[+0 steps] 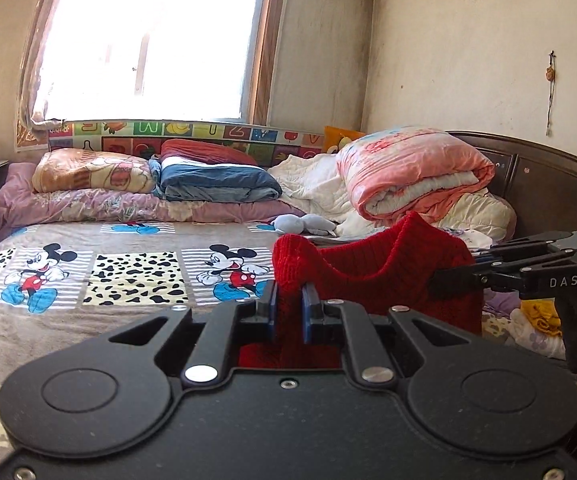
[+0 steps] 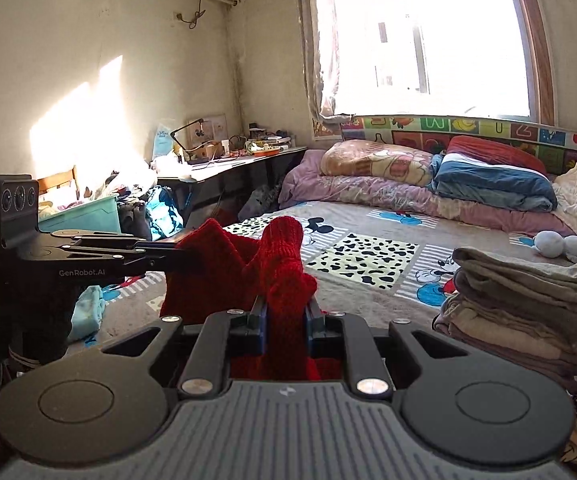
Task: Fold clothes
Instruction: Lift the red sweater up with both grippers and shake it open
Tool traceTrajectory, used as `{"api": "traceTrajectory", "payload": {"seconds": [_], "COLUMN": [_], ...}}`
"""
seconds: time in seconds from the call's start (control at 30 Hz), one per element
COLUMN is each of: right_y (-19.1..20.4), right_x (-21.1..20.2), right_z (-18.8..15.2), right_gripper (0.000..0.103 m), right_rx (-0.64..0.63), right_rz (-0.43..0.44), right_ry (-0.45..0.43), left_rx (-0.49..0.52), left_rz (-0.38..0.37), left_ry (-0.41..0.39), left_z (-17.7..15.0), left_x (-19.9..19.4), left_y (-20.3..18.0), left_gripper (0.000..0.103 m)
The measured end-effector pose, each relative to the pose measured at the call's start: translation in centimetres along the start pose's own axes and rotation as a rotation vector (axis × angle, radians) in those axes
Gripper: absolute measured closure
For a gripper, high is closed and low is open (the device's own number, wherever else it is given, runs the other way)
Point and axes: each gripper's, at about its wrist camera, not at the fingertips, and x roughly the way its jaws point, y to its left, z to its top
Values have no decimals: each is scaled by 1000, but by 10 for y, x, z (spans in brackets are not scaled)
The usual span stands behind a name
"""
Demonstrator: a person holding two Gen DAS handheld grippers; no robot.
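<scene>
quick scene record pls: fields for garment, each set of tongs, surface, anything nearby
garment: red knit sweater, held up off the bed between both tongs
left tongs: shut on the sweater's edge
right tongs: shut on another bunched part of the sweater
surface: bed with cartoon-mouse sheet
nearby: folded stack of grey and beige clothes on the bed; small pale blue soft toy beyond it
fold state: not yet begun, sweater hangs bunched

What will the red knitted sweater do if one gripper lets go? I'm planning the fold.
The red knitted sweater looks floppy: it sags between the left gripper and the right gripper, so a freed side would probably drop. The chunky ribbed knit bunched between the fingers suggests it is unlikely to slip.
</scene>
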Motion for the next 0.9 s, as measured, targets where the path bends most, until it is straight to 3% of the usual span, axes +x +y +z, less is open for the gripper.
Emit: {"api": "traceTrajectory", "payload": {"seconds": [0.33, 0.5, 0.63, 0.9], "right_y": [-37, -57, -65, -21], "right_x": [46, 74, 93, 69], "right_z": [53, 65, 36, -101], "right_gripper": [84, 84, 84, 84], "right_rx": [17, 6, -6, -75], "right_rz": [-58, -89, -120, -59], "right_ry": [-74, -137, -115, 10], "left_rx": [192, 244, 278, 260], "left_rz": [150, 199, 183, 112], "left_ry": [-23, -68, -29, 95], "left_z": [57, 59, 11, -118], "left_x": [49, 72, 73, 21], "left_y": [16, 23, 18, -8], "left_gripper": [94, 94, 94, 94]}}
